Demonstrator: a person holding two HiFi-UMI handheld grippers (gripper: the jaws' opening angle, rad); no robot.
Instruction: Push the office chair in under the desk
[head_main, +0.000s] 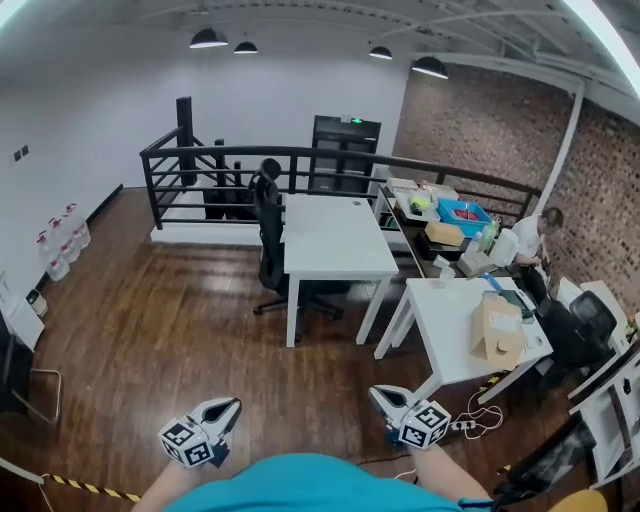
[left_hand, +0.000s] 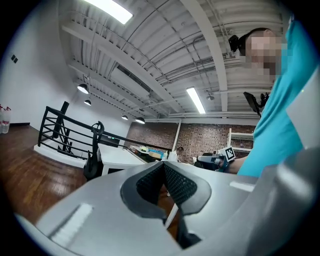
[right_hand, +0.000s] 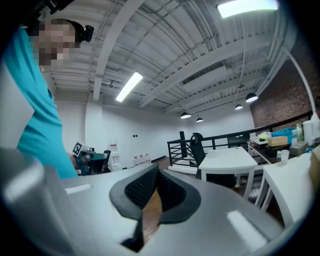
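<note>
A black office chair (head_main: 268, 232) stands at the left side of a white desk (head_main: 335, 240), its seat partly under the desktop. Both grippers are low in the head view, close to my body and well short of the chair. My left gripper (head_main: 231, 406) is shut with nothing in it, and so is my right gripper (head_main: 381, 396). In the left gripper view the left gripper's (left_hand: 162, 168) pads meet, with the chair (left_hand: 93, 159) and desk (left_hand: 118, 156) far off. The right gripper view shows the right gripper (right_hand: 156, 176) shut, with the chair (right_hand: 199, 149) beside the desk (right_hand: 228, 159).
A second white desk (head_main: 452, 318) with a cardboard box (head_main: 497, 330) stands to the right, close to my right gripper. A black railing (head_main: 200, 160) runs behind the chair. A person (head_main: 535, 240) sits at the far right. Cables (head_main: 478, 418) and striped tape (head_main: 90, 488) lie on the wooden floor.
</note>
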